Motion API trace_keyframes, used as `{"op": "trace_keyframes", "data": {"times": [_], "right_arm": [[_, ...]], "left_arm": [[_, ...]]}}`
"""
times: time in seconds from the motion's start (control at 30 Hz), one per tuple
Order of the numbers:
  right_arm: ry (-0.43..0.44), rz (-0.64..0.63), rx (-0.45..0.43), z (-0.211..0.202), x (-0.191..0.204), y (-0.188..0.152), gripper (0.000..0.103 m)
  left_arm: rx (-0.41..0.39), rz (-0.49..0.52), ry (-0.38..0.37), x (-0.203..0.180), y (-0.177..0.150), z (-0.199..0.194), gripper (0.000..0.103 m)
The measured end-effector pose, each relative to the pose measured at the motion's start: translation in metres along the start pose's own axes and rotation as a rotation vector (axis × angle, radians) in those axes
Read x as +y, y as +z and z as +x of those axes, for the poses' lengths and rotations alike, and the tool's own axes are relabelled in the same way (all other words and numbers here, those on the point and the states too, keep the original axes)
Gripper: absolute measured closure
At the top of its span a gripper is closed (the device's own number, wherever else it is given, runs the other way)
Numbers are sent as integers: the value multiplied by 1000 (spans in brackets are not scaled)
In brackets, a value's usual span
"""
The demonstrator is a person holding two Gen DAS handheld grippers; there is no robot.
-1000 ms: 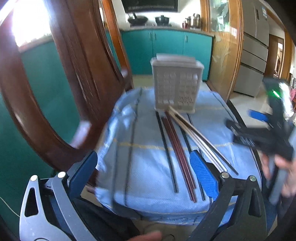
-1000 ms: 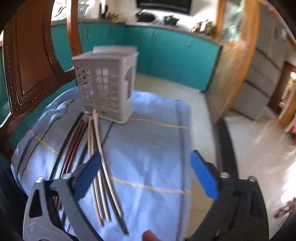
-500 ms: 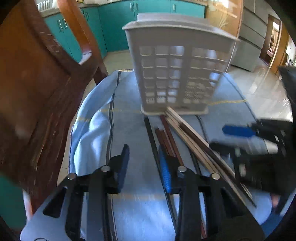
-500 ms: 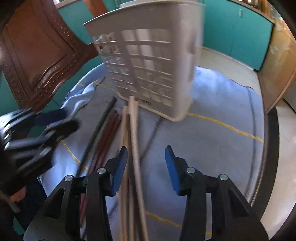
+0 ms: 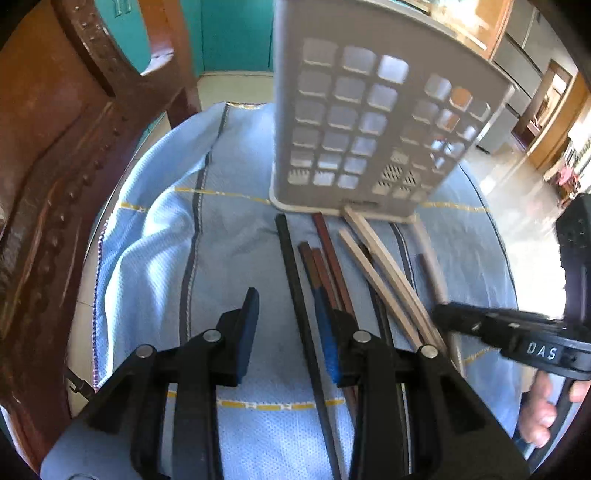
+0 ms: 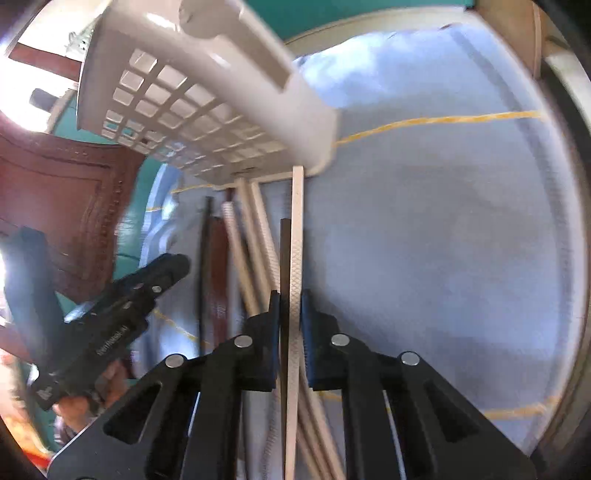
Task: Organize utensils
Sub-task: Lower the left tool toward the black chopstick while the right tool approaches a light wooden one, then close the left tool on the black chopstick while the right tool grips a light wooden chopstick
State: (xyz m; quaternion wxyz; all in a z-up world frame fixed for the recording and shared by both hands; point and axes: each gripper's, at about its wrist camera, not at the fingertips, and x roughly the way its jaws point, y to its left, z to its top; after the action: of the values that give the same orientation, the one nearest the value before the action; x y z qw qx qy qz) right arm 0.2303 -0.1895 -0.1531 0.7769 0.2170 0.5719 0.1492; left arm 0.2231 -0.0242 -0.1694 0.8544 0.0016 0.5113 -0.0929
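Note:
Several chopsticks lie side by side on a blue cloth (image 5: 236,258) before a white slotted utensil basket (image 5: 369,129). A black chopstick (image 5: 295,295) runs between the fingers of my left gripper (image 5: 286,332), which is partly open and low over it. Dark red chopsticks (image 5: 325,266) lie by its right finger. My right gripper (image 6: 290,325) is shut on a pale chopstick (image 6: 297,240) and a dark one (image 6: 285,258). The basket also shows in the right wrist view (image 6: 207,92).
A carved brown wooden chair back (image 5: 66,177) rises at the left. Teal cabinets (image 5: 236,33) stand behind it. The cloth-covered round seat drops off to a tiled floor (image 5: 517,184) at the right. More pale chopsticks (image 5: 384,273) lie at the right of the row.
Both grippers moved forward and down to the chopsticks. The right gripper closed on a pale and a dark chopstick. The left gripper now straddles the black chopstick.

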Motion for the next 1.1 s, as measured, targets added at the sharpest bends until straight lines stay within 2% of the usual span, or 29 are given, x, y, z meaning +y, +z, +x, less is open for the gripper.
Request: {"op": "trace_keyframes", "data": {"times": [0.1,0.2,0.23,0.33,0.4,0.53,0.7,0.77,0.8,0.83,0.9,1.03,1.07,1.1], "right_arm": [[-31,-42,-25,-2,-3,-2,92],[-161,-105,-112,-18,-6,0,90],[-170,-112,-124,-21,-7,0,90],[-154,-109,-123,-18,-10,3,90],[-176,-125,-120,-12,-6,6,90],[-250,-173,-135,-1,8,11,89],[-340,-221,-138,9,25,12,88],[-387,-250,-141,15,31,11,87],[-422,-274,-142,22,39,10,85],[-453,-296,-144,24,42,9,84],[-489,-311,-148,27,46,8,75],[-451,-278,-129,26,40,12,75],[-441,-273,-126,24,36,13,76],[-427,-267,-125,22,34,15,82]], "left_arm": [[20,-8,1,-1,-4,4,69],[38,-24,23,1,-4,9,69],[44,-25,32,1,-5,12,69],[57,-31,34,1,-2,23,67],[58,-20,47,0,-2,23,67],[46,6,75,-6,-3,23,67],[41,-12,79,-3,3,23,66],[34,-18,94,-2,8,27,60],[30,-22,103,-2,6,26,50],[27,-28,121,-1,8,28,45],[24,-37,126,0,11,30,41],[41,-47,112,5,20,36,48],[40,-43,109,4,20,34,58],[39,-37,108,3,22,34,69]]}}
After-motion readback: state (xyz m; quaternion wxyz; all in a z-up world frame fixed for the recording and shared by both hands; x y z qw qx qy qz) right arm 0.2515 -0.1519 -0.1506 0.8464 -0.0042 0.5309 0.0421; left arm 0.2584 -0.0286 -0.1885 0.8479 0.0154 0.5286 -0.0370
